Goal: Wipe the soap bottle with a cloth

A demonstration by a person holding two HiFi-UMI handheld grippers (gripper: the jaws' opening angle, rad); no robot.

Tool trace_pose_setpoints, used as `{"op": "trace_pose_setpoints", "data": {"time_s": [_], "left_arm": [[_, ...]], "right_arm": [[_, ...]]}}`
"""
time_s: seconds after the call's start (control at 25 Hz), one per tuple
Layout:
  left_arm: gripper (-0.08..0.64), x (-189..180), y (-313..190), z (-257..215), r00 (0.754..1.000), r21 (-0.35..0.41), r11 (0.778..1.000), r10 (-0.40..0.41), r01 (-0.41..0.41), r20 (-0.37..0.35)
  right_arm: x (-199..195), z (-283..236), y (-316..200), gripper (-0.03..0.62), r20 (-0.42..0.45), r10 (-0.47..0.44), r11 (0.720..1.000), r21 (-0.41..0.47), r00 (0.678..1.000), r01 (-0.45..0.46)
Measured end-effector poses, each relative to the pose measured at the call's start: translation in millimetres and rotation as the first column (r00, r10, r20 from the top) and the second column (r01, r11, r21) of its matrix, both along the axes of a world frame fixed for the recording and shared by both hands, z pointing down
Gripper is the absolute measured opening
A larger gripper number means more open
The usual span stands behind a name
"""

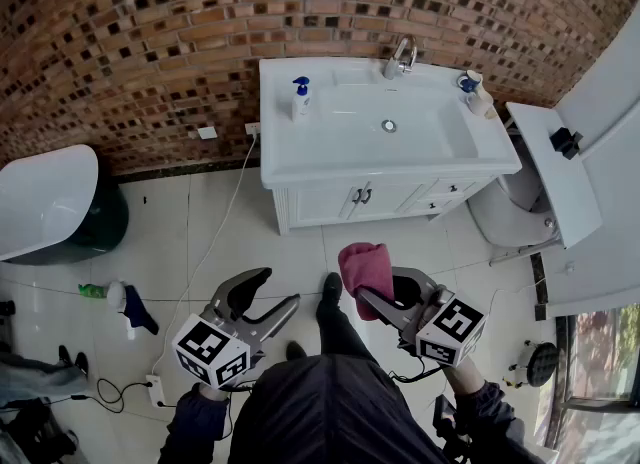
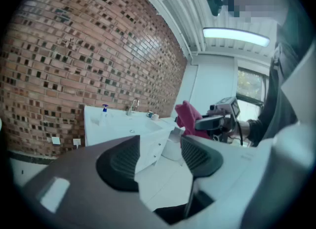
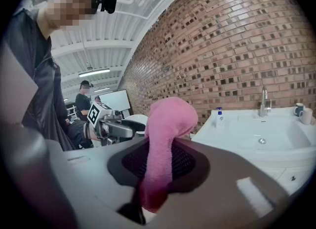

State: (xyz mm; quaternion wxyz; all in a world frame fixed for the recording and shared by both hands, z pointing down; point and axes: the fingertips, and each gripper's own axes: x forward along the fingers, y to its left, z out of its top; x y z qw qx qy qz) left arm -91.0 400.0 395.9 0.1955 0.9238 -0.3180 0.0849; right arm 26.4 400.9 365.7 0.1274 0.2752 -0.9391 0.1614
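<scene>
A white soap bottle (image 1: 300,99) with a blue pump stands on the back left corner of the white vanity (image 1: 290,157); it shows small in the left gripper view (image 2: 103,114) and the right gripper view (image 3: 218,116). My right gripper (image 1: 375,297) is shut on a pink cloth (image 1: 366,269), which bulges out beyond the jaws (image 3: 165,124). My left gripper (image 1: 270,300) is open and empty, jaws wide apart (image 2: 159,156). Both grippers hang low over the floor, well short of the vanity.
A faucet (image 1: 401,56) and two cups (image 1: 475,90) sit at the back of the sink. A dark bin with a white lid (image 1: 50,207) stands left, a toilet (image 1: 525,207) right. A cable (image 1: 215,242) and litter (image 1: 120,300) lie on the tiled floor. Other people stand behind.
</scene>
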Motion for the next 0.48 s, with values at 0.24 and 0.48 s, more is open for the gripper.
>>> {"op": "trace_pose_setpoints", "data": {"time_s": [0.24, 0.48], "left_arm": [[0.273, 25, -98, 17, 1.0, -0.004, 1.0, -0.004, 0.004, 0.015], [0.273, 40, -222, 53, 0.991, -0.083, 0.993, -0.075, 0.085, 0.109]], "right_arm": [[34, 19, -107, 0.087, -0.008, 0.02, 1.0, 0.007, 1.0, -0.02], [56, 46, -227, 0.087, -0.037, 0.007, 1.0, 0.001, 0.999, -0.007]]}}
